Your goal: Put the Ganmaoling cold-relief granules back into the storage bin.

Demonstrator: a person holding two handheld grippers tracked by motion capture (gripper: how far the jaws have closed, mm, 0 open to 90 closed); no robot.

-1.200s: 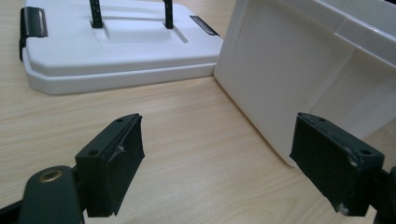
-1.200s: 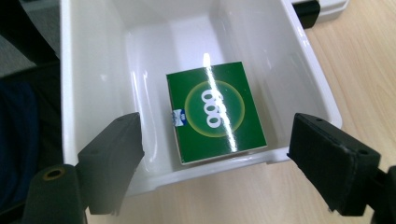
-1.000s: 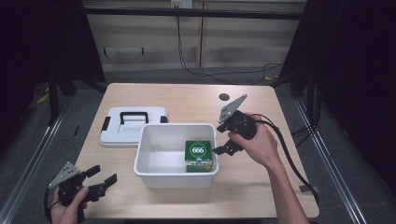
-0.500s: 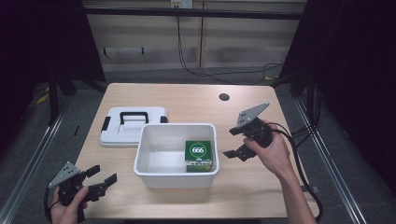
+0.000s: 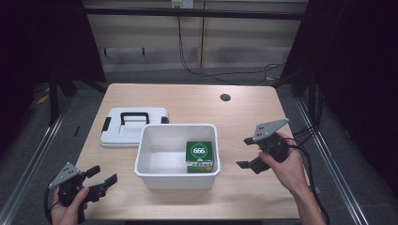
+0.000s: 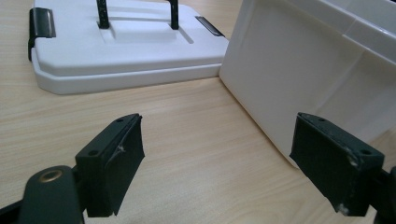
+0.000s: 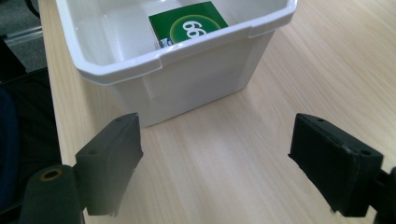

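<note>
A white open bin (image 5: 177, 180) stands mid-table, and a green box marked 666 (image 5: 199, 154) lies inside it against the right wall. My right gripper (image 5: 244, 152) hangs open to the right of the bin, apart from it, with nothing between its jaws. Its own view looks at the bin's side wall (image 7: 196, 79), with the green box (image 7: 188, 22) showing over the rim. My left gripper (image 5: 104, 174) is open and empty at the front left corner, pointing at the bin (image 6: 317, 70) and at the lid (image 6: 126, 51).
The white lid with a black handle (image 5: 133, 127) lies flat on the table (image 5: 197, 103), touching the bin's back left corner. A round cable hole (image 5: 225, 97) sits at the back right. Cables trail from the right gripper off the table's right edge.
My right gripper has drawn back from the bin's right rim, moving right and toward the person. The green box stays in the bin. The left gripper has not moved.
</note>
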